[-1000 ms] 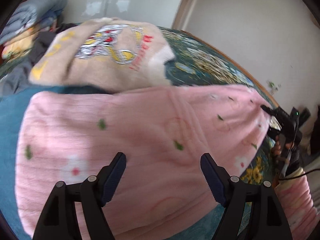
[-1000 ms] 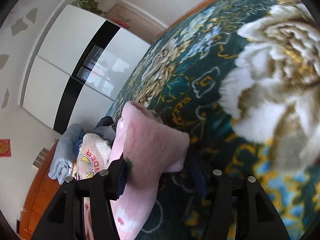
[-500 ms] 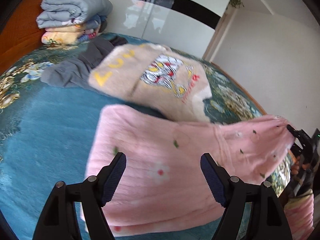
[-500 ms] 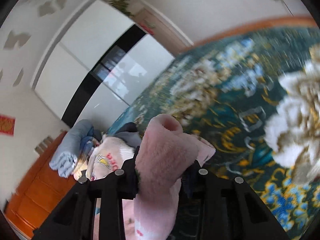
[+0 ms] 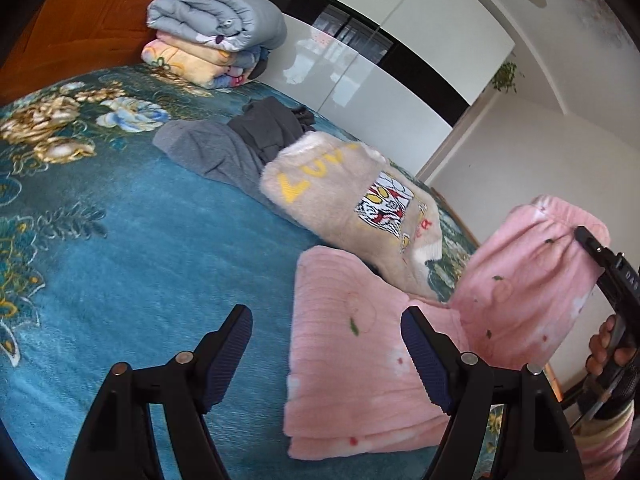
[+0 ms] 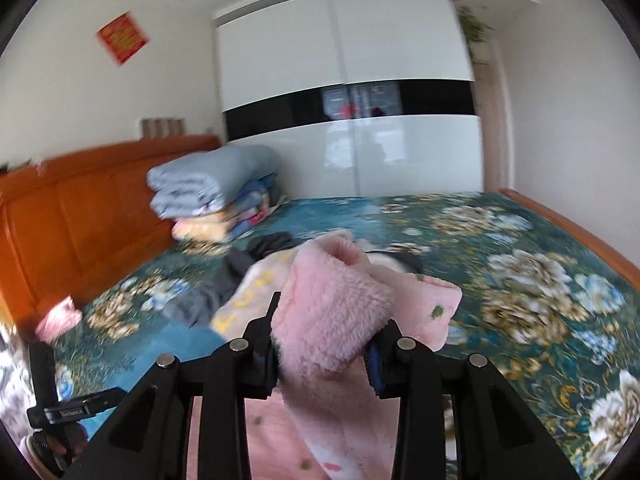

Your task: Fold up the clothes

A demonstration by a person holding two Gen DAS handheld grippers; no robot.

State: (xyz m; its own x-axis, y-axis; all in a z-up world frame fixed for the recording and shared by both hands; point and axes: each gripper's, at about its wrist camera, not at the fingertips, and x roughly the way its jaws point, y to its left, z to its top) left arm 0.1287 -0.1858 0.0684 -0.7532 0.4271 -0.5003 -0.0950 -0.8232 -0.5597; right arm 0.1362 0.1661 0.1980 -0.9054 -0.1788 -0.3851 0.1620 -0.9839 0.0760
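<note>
The fluffy pink fleece garment with small flower and leaf prints [image 5: 360, 344] lies partly on the bed with the teal flowered plush cover [image 5: 140, 248]. Its lower part is flat there in layers; its right end is raised in the air. The right gripper [image 6: 326, 350] is clenched on this raised end, and the thick fleece bunches between its fingers. I judge it is held high so that this end can be brought over the flat part as a fold.

The left gripper [image 5: 326, 354] is released and grasps nothing. It hangs above the near left edge of the garment, 1 finger over the bare cover and 1 over the pink cloth, perhaps ready to steady it.
</note>
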